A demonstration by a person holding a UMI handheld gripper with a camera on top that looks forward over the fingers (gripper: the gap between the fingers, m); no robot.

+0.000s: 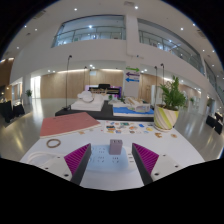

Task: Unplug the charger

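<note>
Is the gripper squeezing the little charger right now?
No, the charger stands on the white table between the open gripper fingers, with gaps on both sides.

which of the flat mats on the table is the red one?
The reddish mat, beyond the jaws' left side, next to the dark mat. The gripper is open, with a small charger standing between its jaws.

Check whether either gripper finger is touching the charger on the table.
Apart. In the gripper view the charger stands between the open fingers, with bare white table visible either side.
</note>
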